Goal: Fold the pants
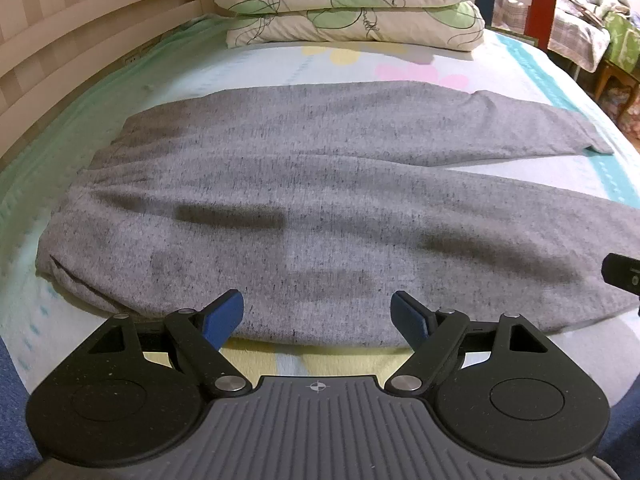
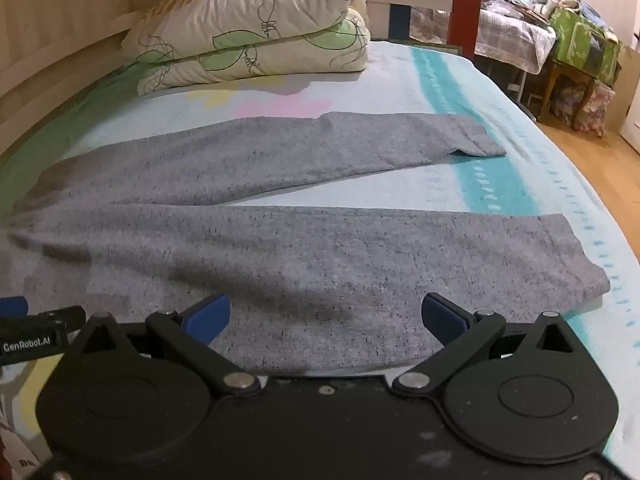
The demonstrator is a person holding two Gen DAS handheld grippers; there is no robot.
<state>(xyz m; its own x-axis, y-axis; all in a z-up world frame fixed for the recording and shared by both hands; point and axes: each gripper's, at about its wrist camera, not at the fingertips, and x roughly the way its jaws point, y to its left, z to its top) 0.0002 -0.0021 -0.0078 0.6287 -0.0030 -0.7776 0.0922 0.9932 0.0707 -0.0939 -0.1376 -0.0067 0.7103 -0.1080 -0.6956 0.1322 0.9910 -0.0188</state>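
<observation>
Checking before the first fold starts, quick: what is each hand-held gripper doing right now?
Left hand-held gripper: open, holding nothing, at the near edge of the grey pants.
Right hand-held gripper: open, holding nothing, over the near pant leg.

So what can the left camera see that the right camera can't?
Only the left wrist view shows the waist end of the gray pants, with its pocket slit. Only the right wrist view shows the near leg's cuff and the wooden floor. Both show the two spread legs, the folded quilt and each gripper's open jaws, left gripper, right gripper.
</observation>
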